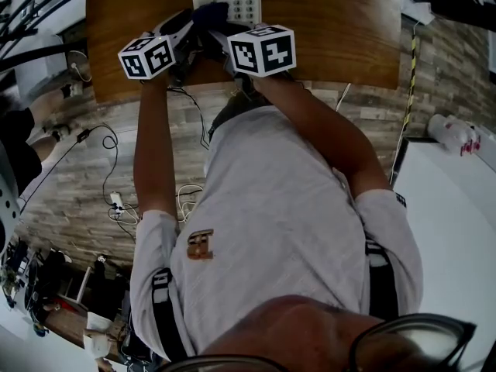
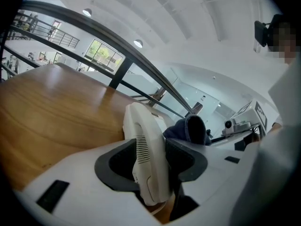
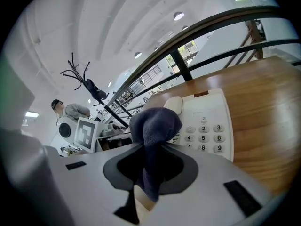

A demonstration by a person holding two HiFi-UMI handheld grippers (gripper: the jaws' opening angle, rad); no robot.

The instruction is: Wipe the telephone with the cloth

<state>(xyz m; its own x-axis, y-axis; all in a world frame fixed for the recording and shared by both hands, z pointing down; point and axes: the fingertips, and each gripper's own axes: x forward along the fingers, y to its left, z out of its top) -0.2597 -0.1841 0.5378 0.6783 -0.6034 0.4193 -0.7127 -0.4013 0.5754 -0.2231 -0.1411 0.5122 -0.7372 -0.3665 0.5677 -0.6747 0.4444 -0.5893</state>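
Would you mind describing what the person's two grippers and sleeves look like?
The left gripper and right gripper are white shells with dark grey jaw recesses and small black rectangular insets. Each bears a white cube with black square markers. The person wears a pale short-sleeved shirt under dark straps.

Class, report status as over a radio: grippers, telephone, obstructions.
Left gripper shut on handset. Right gripper shut on cloth, cloth beside handset. Telephone base on table; nothing blocking.
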